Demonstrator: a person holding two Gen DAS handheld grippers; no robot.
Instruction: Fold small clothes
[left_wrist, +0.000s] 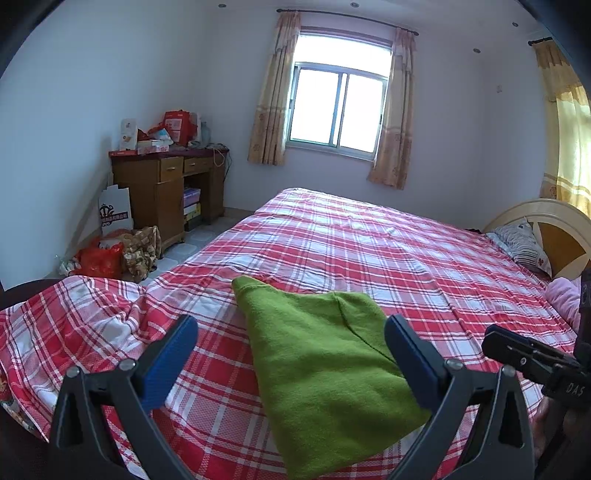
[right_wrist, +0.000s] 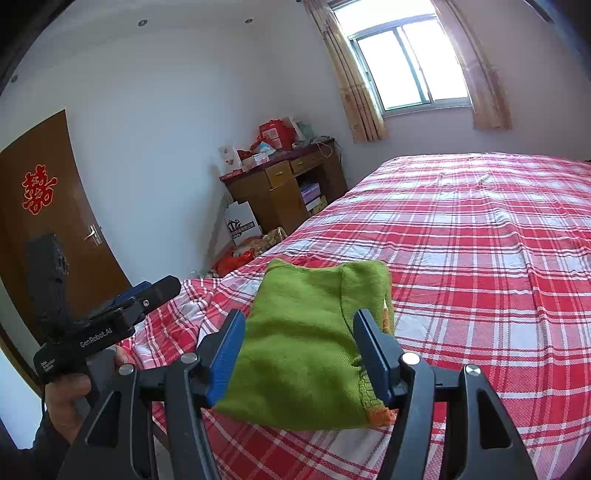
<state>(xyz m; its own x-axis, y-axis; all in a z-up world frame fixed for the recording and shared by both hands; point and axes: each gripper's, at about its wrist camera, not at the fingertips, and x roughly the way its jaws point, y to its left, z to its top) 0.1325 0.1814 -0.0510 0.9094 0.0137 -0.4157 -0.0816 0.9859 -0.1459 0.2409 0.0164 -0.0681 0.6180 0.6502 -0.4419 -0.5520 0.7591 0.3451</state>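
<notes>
Green fleece, a small folded garment (left_wrist: 325, 373), lies flat near the close edge of the bed (left_wrist: 406, 258) on its red-and-white checked sheet. We hold our left claw (left_wrist: 291, 343) wide open above it, blue pads (left_wrist: 168, 360) either side and gripping nothing. Our right claw (right_wrist: 299, 343) hovers likewise, parted over the same cloth, empty. Far left, a wooden desk (left_wrist: 166, 192) stands cluttered.
</notes>
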